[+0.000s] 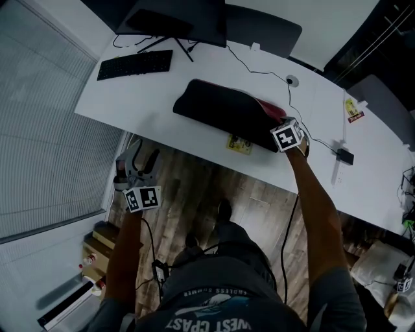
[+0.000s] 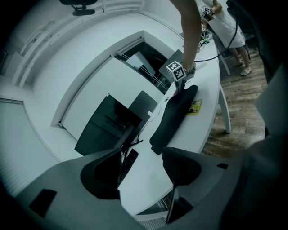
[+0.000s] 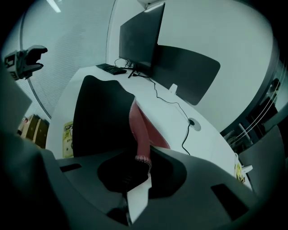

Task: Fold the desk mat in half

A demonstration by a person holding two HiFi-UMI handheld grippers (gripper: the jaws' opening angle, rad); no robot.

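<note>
A: Where's the desk mat [image 1: 227, 113]?
B: Doubled over near the front edge of the surface [image 1: 130, 97], my right fingers [image 3: 171, 175] clamped on its pink-backed corner.
A: Left fingers [image 2: 182, 168]?
B: Apart, empty, off the edge over open floor [image 1: 194, 188].

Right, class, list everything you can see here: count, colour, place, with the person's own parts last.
desk: 1, white, across the upper head view
desk mat: 1, black with pink underside, folded over mid-desk
keyboard: 1, black, desk's far left
monitor: 1, black, behind the keyboard
card: 1, yellow, desk's near edge
floor: 1, brown wood, below the desk
left hand-held gripper: 1, grey, open and empty, over the floor
right hand-held gripper: 1, grey, shut on the desk mat's right end
</note>
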